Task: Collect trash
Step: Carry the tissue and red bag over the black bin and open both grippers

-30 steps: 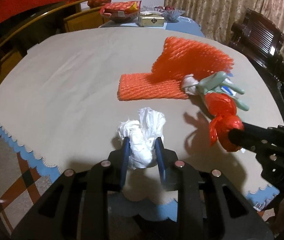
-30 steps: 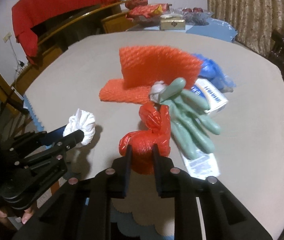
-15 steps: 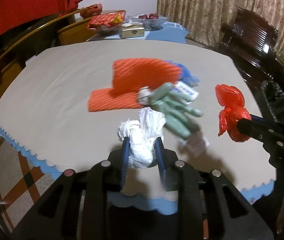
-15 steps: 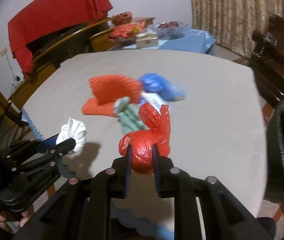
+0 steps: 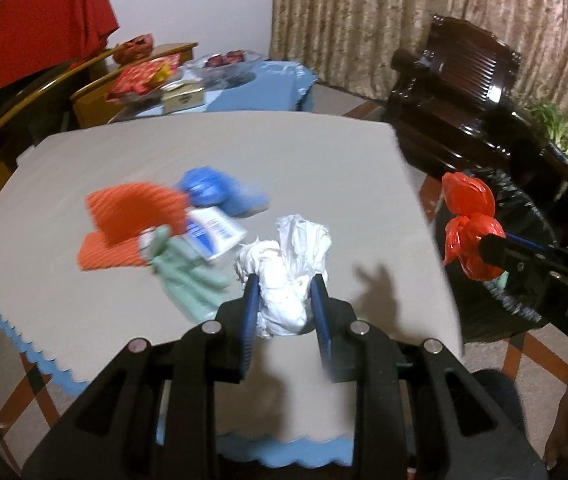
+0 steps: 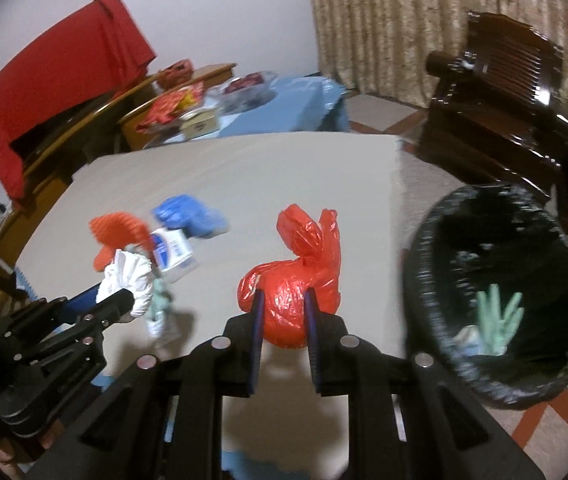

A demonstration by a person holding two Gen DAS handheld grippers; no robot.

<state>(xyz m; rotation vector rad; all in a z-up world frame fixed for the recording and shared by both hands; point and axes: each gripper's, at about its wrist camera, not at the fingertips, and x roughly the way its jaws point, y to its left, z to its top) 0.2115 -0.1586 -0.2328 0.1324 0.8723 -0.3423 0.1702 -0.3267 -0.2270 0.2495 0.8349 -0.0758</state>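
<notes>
I've got the knotted red plastic bag (image 6: 292, 304) pinched between my right gripper (image 6: 282, 322) fingers, its tied top poking up above them, lifted clear of the beige tablecloth (image 6: 243, 176) so it can go sideways without dragging. Just to its right sits the black-lined trash bin (image 6: 496, 308) on the floor beside the table, mouth open toward me; that's where I judge this one is headed. Inside the bin there's already a pale green rubber glove (image 6: 498, 320) and something whitish I can't name.

My left gripper (image 5: 286, 308) is clamped on the crumpled white plastic bag (image 5: 288, 276), held up over the near edge of the table, likely waiting its turn at the bin.

Left on the cloth: orange foam netting (image 5: 131, 224), a crumpled blue bag (image 5: 219, 192), a blue-and-white printed packet (image 5: 213, 232) and another pale green glove (image 5: 187, 276), all overlapping in one heap. That heap is smeared, so the print is unreadable and I can't tell exactly what rests on what. From the left camera the bin is mostly hidden behind my right gripper.
</notes>
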